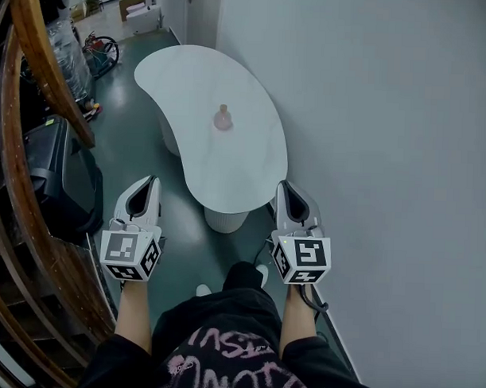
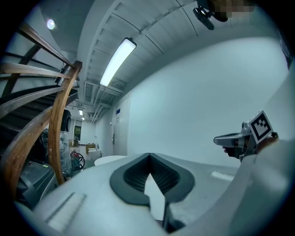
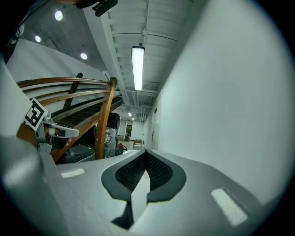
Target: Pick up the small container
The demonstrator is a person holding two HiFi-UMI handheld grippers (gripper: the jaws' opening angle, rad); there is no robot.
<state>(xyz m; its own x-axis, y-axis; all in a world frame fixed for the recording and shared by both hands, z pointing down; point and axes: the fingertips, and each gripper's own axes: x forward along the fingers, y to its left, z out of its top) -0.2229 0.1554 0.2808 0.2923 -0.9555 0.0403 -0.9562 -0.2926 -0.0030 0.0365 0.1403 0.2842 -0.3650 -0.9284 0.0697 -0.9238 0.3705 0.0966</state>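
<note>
L gripper [image 2: 149, 155]: jaws closed, dark ribbed pads meeting at the tips, nothing between them. R gripper [image 3: 146, 151]: same, tips together, empty.

In head view both are held side by side, well apart, pointing fwd toward the table [image 1: 235, 181]. L tip shows over the floor [image 1: 133, 146] just off the table's near left edge. R tip shows right beside its near right edge. No contact w/ the table can be made out. Each carries a marker cube at the back: L cube [image 1: 131, 255], R cube [image 1: 302, 260], w/ bare forearms behind.

Small container [image 1: 222, 118]: pinkish-tan, bottle-like w/ a narrow neck, upright, alone near the middle of the tabletop, well ahead of both grippers and roughly between their lines.

Table is white and kidney-shaped, on a white pedestal [image 1: 224, 220]. Floor is dark green. Plain pale wall [image 1: 388, 154] runs along the R side, w/ the table close to it. On the L, a curved wooden stair railing [image 1: 20, 181] w/ a black boxy item [image 1: 60, 175] beside it, type unclear. At the far end are cardboard boxes [image 1: 138, 6] and a plastic-wrapped bundle [image 1: 69, 48].

At bottom of head view: person's black shirt w/ pink print [image 1: 229, 356] and a white shoe [image 1: 262, 272] near the pedestal.

L gripper view also catches a long ceiling strip light [image 2: 118, 60], w/ the R gripper out to the side.
</note>
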